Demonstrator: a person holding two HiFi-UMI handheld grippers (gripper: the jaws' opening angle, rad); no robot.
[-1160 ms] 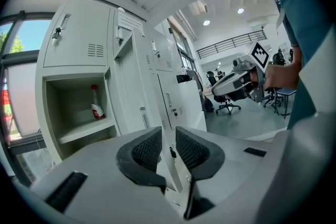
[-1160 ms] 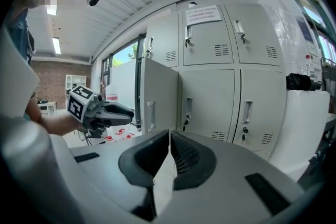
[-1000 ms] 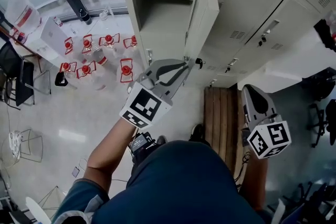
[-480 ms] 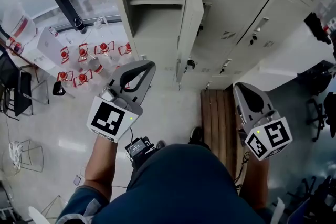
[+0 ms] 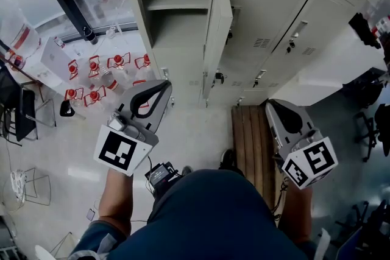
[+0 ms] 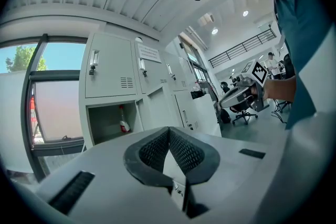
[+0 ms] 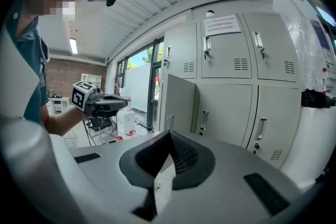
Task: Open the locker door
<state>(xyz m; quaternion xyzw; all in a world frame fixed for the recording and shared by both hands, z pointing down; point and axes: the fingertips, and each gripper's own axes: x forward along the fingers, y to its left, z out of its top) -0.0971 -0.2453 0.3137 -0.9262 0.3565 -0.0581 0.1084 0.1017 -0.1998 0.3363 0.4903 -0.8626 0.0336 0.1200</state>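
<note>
Head view shows the left gripper (image 5: 166, 84) and the right gripper (image 5: 270, 105) held nearest, above the floor, each clenched with jaws pressed together and nothing grasped. Farther off, the locker door (image 5: 218, 27) is seen swung open, edge-on beside its exposed compartment (image 5: 183, 33).

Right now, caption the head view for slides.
Locker door open; left gripper and right gripper shut, empty, clear of it.
</note>
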